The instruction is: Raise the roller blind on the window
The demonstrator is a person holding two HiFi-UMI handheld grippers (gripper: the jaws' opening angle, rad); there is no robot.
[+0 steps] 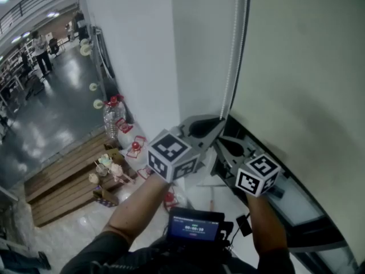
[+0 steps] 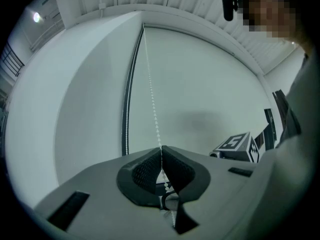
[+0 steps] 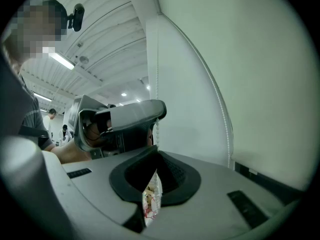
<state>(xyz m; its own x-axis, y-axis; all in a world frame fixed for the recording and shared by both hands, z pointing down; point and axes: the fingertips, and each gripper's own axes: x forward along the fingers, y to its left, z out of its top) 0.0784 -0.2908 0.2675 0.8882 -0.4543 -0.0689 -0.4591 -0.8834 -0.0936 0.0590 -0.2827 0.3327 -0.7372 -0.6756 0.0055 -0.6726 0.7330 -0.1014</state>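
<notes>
Smooth pale blind [image 2: 210, 94], beaded chain [image 2: 151, 94] pinched by left hand-held gripper [image 2: 161, 149], right hand-held gripper [image 3: 155, 149] likewise

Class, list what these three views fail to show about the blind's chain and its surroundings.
- Top end of the bead chain: head view, cut off by the upper edge.
- The chain's lower run: head view, hidden behind the left gripper.
- Digits on the screen: head view, too small.
- The floor clutter: head view, small and blurred.

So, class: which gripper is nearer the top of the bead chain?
Left. The left gripper clamps the bead chain higher up; the right gripper closes on it just below, nearer the chain's lower end.
</notes>
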